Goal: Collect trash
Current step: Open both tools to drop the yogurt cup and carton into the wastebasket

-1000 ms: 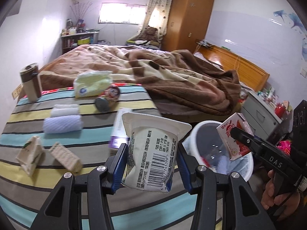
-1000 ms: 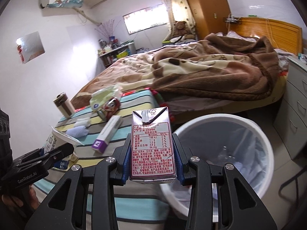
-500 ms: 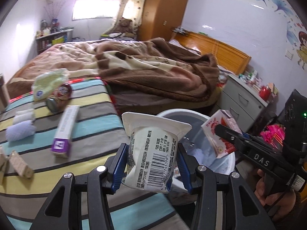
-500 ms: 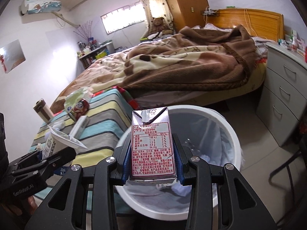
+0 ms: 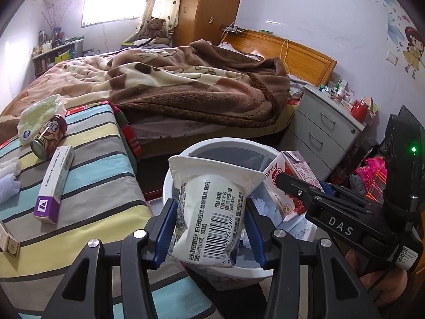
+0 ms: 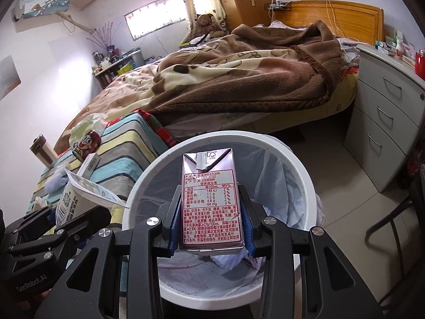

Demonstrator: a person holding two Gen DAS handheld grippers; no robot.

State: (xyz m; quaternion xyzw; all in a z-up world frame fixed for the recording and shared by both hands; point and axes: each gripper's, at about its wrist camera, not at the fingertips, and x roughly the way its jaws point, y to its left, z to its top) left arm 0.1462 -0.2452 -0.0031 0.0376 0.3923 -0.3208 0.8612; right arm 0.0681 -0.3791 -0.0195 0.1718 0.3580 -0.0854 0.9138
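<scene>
Socks (image 5: 9, 183), white and rolled, lie at the far left of the striped desk (image 5: 87, 164), with a toppled cartoon can (image 5: 49, 135) and a pale green packet (image 5: 39, 114) behind them. Right of these, a long white box with a purple end (image 5: 54, 184) lies flat on the stripes.

Next along, the left gripper (image 5: 209, 227) has its blue-padded fingers (image 5: 166, 228) pressed on both sides of a crumpled white yogurt cup (image 5: 212, 212), lid flap up and barcode facing the camera. It hangs at the near left rim of the white bin (image 6: 297, 162), which stands on the floor just beside the desk, lined with a clear bag and already holding crumpled tissue (image 6: 228, 260).

Further right, the right gripper (image 6: 211, 223) pinches a purple drink carton (image 6: 209, 202) upright between its fingers (image 6: 174, 223), directly over the bin's mouth. Carton and cup are close together but apart.

Beyond the bin, a bed with a brown blanket (image 5: 186, 85) fills the background, and a grey drawer unit (image 5: 321, 135) stands at the right.
</scene>
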